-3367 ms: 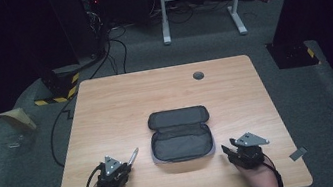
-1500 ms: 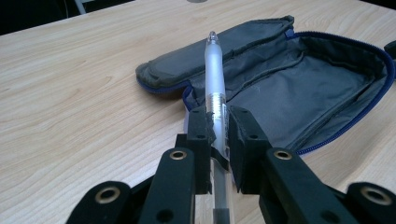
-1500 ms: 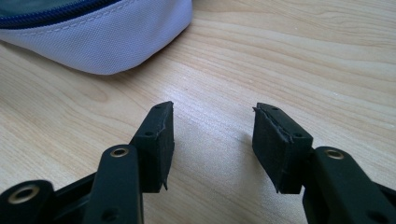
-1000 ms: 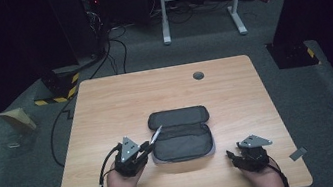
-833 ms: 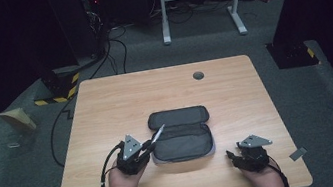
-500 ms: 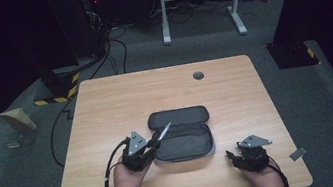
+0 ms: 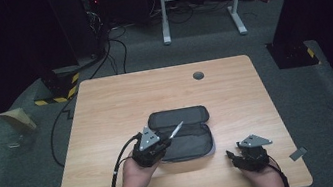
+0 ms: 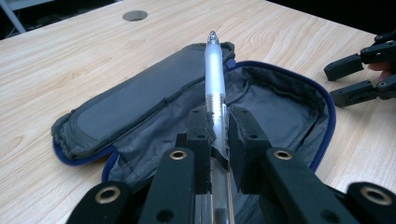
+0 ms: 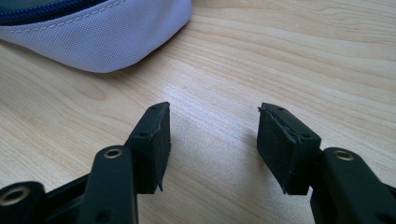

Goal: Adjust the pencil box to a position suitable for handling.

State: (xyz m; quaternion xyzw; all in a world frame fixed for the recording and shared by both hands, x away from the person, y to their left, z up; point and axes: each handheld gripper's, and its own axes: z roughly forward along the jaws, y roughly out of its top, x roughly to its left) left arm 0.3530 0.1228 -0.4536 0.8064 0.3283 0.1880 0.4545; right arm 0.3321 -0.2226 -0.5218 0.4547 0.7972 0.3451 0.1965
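The jaws of the left gripper (image 8: 217,135) are pressed on a pen (image 8: 214,70), which they pinch at its lower, clear part. The long axis of the pen runs straight ahead along the jaws, and its tip points away from the hand, over the open pencil case (image 8: 261,100). In the high view the pen (image 7: 176,131) slants up and to the right from the left gripper (image 7: 159,142), above the left part of the case (image 7: 187,138).

The case lies flat in the middle of the table (image 7: 106,108), with its lid folded back to the far side.

The jaws of the right gripper (image 9: 212,140) are spread with nothing between them, low over the bare wood, near the case's pale outer corner (image 9: 102,42). The right gripper (image 7: 245,156) sits near the front edge.
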